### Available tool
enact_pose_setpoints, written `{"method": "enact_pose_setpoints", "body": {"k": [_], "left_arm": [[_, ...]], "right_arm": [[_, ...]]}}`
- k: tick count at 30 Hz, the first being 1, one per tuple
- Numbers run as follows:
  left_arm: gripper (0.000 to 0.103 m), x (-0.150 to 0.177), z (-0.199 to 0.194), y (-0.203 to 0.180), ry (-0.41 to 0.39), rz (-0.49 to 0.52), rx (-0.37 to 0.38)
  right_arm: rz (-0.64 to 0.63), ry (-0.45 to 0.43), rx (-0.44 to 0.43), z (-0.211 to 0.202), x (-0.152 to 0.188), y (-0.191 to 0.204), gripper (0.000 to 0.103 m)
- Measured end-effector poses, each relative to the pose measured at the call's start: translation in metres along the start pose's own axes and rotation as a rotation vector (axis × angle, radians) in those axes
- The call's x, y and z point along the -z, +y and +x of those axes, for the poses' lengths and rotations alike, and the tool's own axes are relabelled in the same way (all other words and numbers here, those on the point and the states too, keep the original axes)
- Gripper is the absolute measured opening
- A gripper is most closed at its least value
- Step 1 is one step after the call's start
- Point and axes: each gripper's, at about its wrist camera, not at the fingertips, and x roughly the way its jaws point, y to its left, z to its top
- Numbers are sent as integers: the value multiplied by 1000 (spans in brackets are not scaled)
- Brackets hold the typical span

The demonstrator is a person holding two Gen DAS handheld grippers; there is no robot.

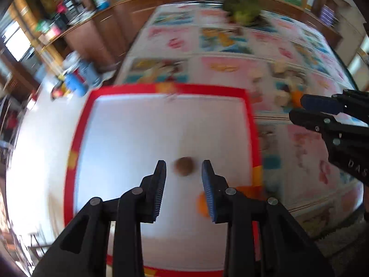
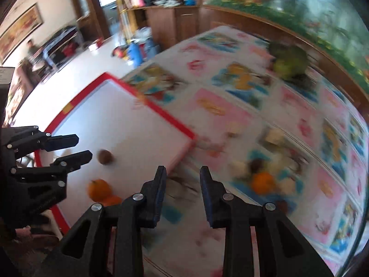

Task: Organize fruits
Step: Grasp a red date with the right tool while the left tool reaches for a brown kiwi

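— So, where does the brown fruit (image 1: 183, 169) lie against the left tongs (image 1: 184, 173)?

— Right between the two tips and just ahead of them, on the white tray (image 1: 129, 138) with the red rim. The left tongs are released, pads apart, nothing clamped between them. In the right wrist view the same fruit (image 2: 105, 157) sits at about 3 o'clock from the left tongs (image 2: 83, 146), just off the fingertips.

— And its look?

— Small, round, dull brown; motion blur hides any finer detail.

— Other fruit?

— An orange one (image 1: 203, 204) rests on the tray at 5 o'clock from the brown fruit, partly hidden behind the left tongs' right pad. In the right wrist view it (image 2: 99, 190) seems to have a second orange piece touching it below, though the blur leaves that unclear. Another orange fruit (image 2: 263, 183) lies on the patterned surface (image 2: 230, 115), at 2 o'clock from the right tongs (image 2: 183, 175), well apart from the tray.

— The right tongs?

— Released too, gap empty, over the surface beside the tray's corner. Green fruit (image 2: 289, 63) sits far off at 1 o'clock.
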Motion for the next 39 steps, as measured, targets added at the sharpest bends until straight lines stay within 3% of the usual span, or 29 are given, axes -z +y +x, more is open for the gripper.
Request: {"method": "enact_pose_setpoints", "body": {"k": [4, 6, 10, 13, 16, 23, 28, 39], "left_arm": [[34, -19, 1, -55, -51, 172, 92], [34, -27, 6, -83, -72, 254, 132], [33, -38, 20, -122, -92, 338, 188], [33, -46, 33, -137, -79, 348, 202], [33, -56, 46, -141, -31, 287, 250], [33, -64, 53, -151, 6, 240, 273], [33, -69, 54, -161, 16, 248, 293], [33, -74, 61, -197, 31, 278, 332]], "right_arm": [[134, 11, 103, -20, 50, -63, 29], [259, 26, 121, -26, 79, -94, 29], [401, 40, 172, -27, 111, -128, 29], [421, 50, 164, -25, 119, -135, 29], [469, 62, 120, -17, 118, -139, 29], [538, 70, 84, -5, 108, -149, 29], [512, 78, 104, -5, 109, -147, 25], [584, 82, 81, -25, 141, -169, 25]]}}
